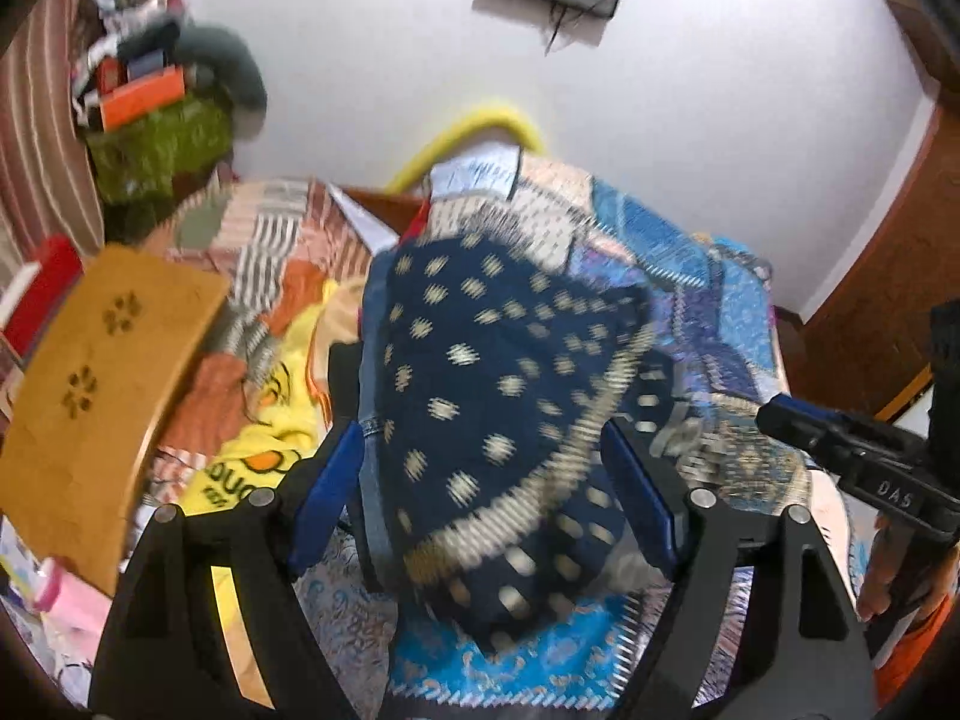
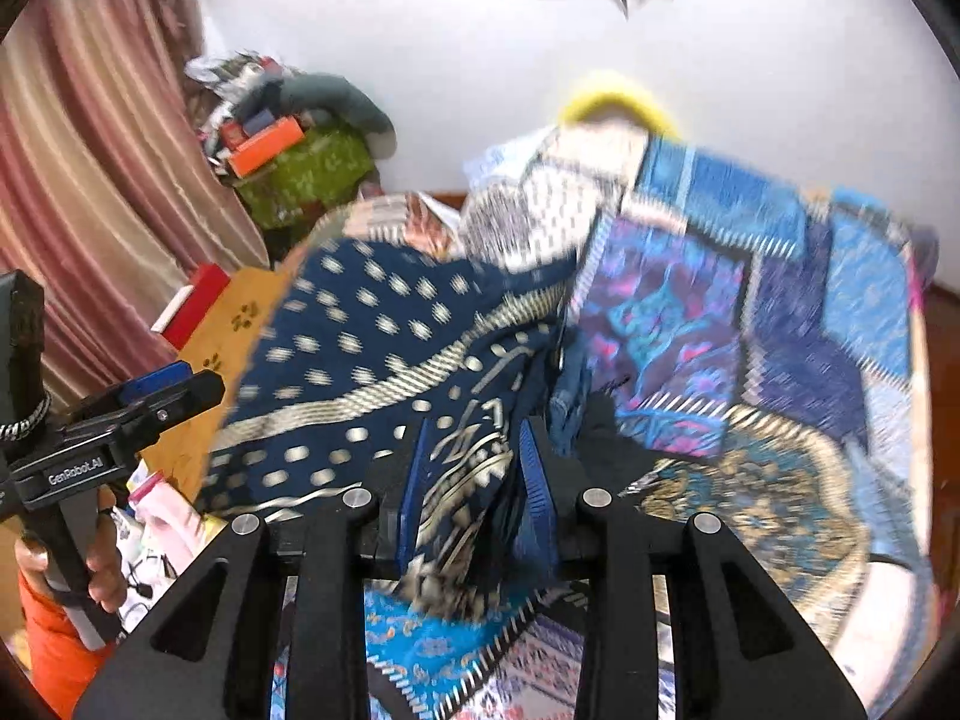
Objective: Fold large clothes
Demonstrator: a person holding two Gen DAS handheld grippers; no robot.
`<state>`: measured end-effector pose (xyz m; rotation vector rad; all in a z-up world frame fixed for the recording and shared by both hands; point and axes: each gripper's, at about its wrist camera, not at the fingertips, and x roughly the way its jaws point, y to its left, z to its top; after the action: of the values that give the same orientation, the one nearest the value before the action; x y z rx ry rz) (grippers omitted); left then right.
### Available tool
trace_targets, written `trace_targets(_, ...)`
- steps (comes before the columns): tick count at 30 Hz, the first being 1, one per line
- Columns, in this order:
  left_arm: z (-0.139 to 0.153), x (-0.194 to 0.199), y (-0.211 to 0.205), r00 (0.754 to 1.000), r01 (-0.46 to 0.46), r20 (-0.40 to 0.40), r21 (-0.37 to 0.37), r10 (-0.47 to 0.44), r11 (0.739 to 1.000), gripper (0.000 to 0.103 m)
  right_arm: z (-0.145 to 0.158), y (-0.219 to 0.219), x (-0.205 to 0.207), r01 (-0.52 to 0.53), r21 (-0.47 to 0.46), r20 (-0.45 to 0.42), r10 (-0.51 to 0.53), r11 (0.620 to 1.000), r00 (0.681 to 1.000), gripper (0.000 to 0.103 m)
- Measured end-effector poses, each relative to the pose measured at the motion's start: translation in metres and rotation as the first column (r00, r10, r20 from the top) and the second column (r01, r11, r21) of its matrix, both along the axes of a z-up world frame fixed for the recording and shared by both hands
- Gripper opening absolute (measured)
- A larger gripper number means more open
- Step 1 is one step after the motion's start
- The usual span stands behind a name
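Note:
A large navy cloth with gold dots and a gold border [image 1: 486, 396] is lifted above the patchwork bedspread [image 1: 708, 300]. My left gripper [image 1: 480, 480] has its blue fingers [image 1: 327, 498] spread wide, and the cloth hangs between them; a grip is unclear through the blur. My right gripper [image 2: 474, 492] is shut on a bunched part of the same navy cloth [image 2: 384, 348], with the fabric pinched between its blue pads [image 2: 537, 504]. The right gripper also shows at the right edge of the left wrist view [image 1: 840, 450], and the left gripper at the left edge of the right wrist view [image 2: 120, 420].
A mustard pillow with paw prints [image 1: 102, 384] lies at the left of the bed, over a yellow printed cloth [image 1: 264, 438]. A cluttered pile with a green bag [image 1: 162, 144] stands by the striped curtain [image 2: 90, 168]. A yellow hoop [image 2: 618, 96] rises behind the bed.

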<state>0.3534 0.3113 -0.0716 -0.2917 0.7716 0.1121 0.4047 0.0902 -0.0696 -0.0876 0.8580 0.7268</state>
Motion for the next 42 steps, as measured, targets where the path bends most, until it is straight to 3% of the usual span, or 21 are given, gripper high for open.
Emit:
trace_targets(3, 0.037, -0.036, -0.013, 0.996, -0.003, 0.084, 0.012, 0.002, 1.0, 0.081, 0.038, -0.015, -0.035, -0.009, 0.027, 0.108, 0.006, 1.0, 0.994, 0.029)
trace_targets(8, 0.096, -0.106, -0.04, 0.968, -0.016, 0.252, 0.052, 0.002, 0.999, 0.081, 0.098, -0.039, -0.112, -0.031, 0.115, 0.313, -0.007, 0.993, 0.95, 0.029)
trace_targets(12, 0.133, -0.166, -0.071, 0.927, -0.032, 0.375, 0.117, -0.015, 0.993, 0.081, 0.126, -0.058, -0.167, -0.067, 0.17, 0.417, -0.01, 0.983, 0.909, 0.029)
trace_targets(15, 0.148, -0.213, -0.096, 0.878, -0.061, 0.478, 0.184, -0.035, 0.981, 0.081, 0.135, -0.072, -0.202, -0.082, 0.2, 0.47, -0.022, 0.976, 0.882, 0.029)
trace_targets(17, 0.152, -0.245, -0.114, 0.837, -0.103, 0.546, 0.219, -0.034, 0.97, 0.081, 0.138, -0.081, -0.223, -0.088, 0.215, 0.504, -0.033, 0.973, 0.863, 0.029)
trace_targets(22, 0.15, -0.294, -0.147, 0.79, -0.168, 0.612, 0.27, -0.035, 0.948, 0.081, 0.138, -0.1, -0.261, -0.078, 0.256, 0.553, -0.08, 0.963, 0.829, 0.029)
trace_targets(24, 0.147, -0.308, -0.158, 0.782, -0.162, 0.621, 0.278, -0.048, 0.947, 0.082, 0.137, -0.105, -0.274, -0.076, 0.265, 0.567, -0.092, 0.961, 0.819, 0.03)
trace_targets(26, 0.144, -0.314, -0.165, 0.782, -0.162, 0.621, 0.279, -0.049, 0.946, 0.086, 0.135, -0.108, -0.286, -0.074, 0.268, 0.583, -0.101, 0.961, 0.807, 0.046)
trace_targets(28, 0.141, -0.322, -0.171, 0.781, -0.166, 0.623, 0.271, -0.041, 0.948, 0.09, 0.132, -0.109, -0.291, -0.044, 0.272, 0.604, -0.135, 0.961, 0.785, 0.082)
trace_targets(30, 0.138, -0.329, -0.174, 0.78, -0.18, 0.625, 0.252, -0.018, 0.951, 0.098, 0.13, -0.11, -0.296, -0.016, 0.283, 0.629, -0.173, 0.959, 0.758, 0.092)
trace_targets(31, 0.137, -0.333, -0.174, 0.776, -0.189, 0.63, 0.238, -0.003, 0.953, 0.103, 0.13, -0.109, -0.297, 0.0, 0.284, 0.633, -0.187, 0.959, 0.751, 0.095)
trace_targets(34, 0.135, -0.341, -0.174, 0.775, -0.206, 0.631, 0.215, 0.025, 0.955, 0.103, 0.129, -0.108, -0.297, 0.013, 0.283, 0.625, -0.195, 0.959, 0.756, 0.103)
trace_targets(42, 0.13, -0.347, -0.171, 0.787, -0.226, 0.614, 0.202, 0.057, 0.953, 0.103, 0.125, -0.115, -0.29, 0.024, 0.294, 0.575, -0.197, 0.956, 0.794, 0.103)
